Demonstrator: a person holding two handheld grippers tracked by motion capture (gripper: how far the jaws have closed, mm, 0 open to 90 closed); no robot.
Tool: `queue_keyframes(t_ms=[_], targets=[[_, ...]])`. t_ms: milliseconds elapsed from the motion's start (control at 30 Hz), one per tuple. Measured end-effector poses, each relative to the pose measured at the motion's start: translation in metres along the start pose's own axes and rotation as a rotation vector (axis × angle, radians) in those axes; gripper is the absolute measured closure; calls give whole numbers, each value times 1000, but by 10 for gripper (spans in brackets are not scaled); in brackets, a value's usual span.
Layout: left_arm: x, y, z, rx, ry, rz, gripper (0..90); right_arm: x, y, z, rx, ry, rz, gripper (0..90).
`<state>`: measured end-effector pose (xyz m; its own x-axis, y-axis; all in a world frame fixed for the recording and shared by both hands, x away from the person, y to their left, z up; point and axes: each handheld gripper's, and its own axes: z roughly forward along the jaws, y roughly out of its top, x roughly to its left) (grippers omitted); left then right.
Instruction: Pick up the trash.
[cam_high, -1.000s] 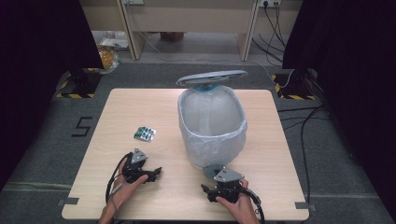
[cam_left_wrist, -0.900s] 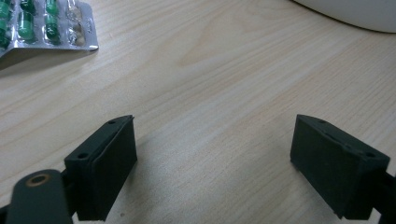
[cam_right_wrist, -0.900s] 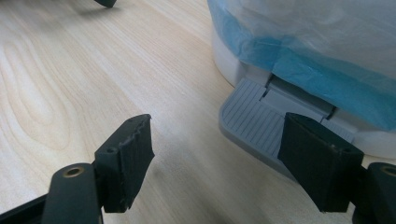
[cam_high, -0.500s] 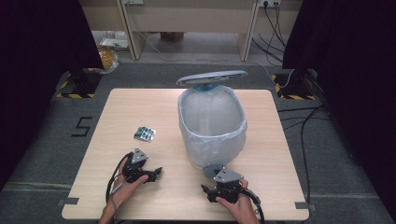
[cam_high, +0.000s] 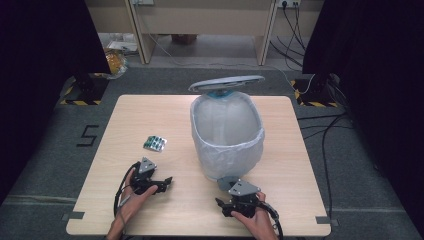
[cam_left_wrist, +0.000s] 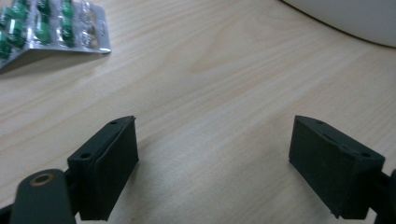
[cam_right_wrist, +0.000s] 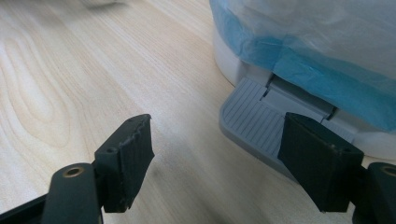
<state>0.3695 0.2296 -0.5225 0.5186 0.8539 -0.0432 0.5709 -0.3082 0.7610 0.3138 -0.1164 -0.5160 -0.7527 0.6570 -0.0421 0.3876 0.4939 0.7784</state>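
The lined bin (cam_high: 227, 132) is standing at frame centre on the bench (cam_high: 150, 110), its pedal (cam_right_wrist: 254, 123) just beside your right tongs (cam_high: 225, 206). The blister pack (cam_high: 155, 143) is lying upper left of your left tongs (cam_high: 167, 182). Both tongs are gaping empty, unmoved since earlier.

Each bare forearm ends in a black gripper: left gripper (cam_high: 167, 181), right gripper (cam_high: 220, 206). Both carry grey three-cornered plates, trailing black cables and blocky black jaws with small screw holes.

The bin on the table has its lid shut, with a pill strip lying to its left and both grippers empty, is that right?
Not quite: the bin has its lid raised open, as the high view shows. The pill strip does lie to its left, and both grippers are empty.
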Motion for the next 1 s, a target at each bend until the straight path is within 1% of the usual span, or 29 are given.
queue_keyframes(t_ms=[33,67,100,167,233,267,300,333,400,433,500,533,567,600,633,700,767,900,933,1000], targets=[[0,0,0,0,0,0,149,0,0,0,-2,-2,-2,255],[2,3,0,2,12,11,149,0,0,0,-2,-2,-2,255],[4,4,1,-3,19,13,148,0,0,0,-2,-2,-1,255],[6,7,1,-10,25,11,149,0,0,0,-2,-2,0,255],[11,12,0,-32,36,-5,148,0,0,0,0,-1,2,255],[17,16,0,-54,44,-12,148,0,0,0,1,0,2,255],[21,17,0,-60,48,-9,148,0,0,0,1,-1,1,255],[24,18,0,-63,61,-10,148,0,0,0,1,0,1,255],[32,20,0,-69,91,-24,148,0,0,0,0,2,5,255],[32,20,0,-69,91,-24,148,0,0,0,0,2,5,255],[40,22,1,-66,107,-34,148,0,0,0,-1,4,5,255],[48,25,4,-74,121,-69,149,0,0,0,0,5,2,255],[48,25,4,-74,121,-69,149,0,0,0,0,5,2,255],[56,28,7,-71,143,-79,149,-1,0,0,0,9,3,255],[59,30,8,-63,147,-79,149,-1,0,0,1,7,3,255],[63,34,12,-80,157,-100,149,0,1,0,5,3,-2,253],[66,38,16,-84,159,-113,149,0,0,0,6,4,-2,253],[70,44,22,-77,169,-115,149,-1,0,0,4,7,-5,252],[72,48,25,-74,170,-119,149,-1,0,0,4,9,-4,252],[74,52,28,-66,169,-111,149,-1,0,0,5,9,-2,252]])
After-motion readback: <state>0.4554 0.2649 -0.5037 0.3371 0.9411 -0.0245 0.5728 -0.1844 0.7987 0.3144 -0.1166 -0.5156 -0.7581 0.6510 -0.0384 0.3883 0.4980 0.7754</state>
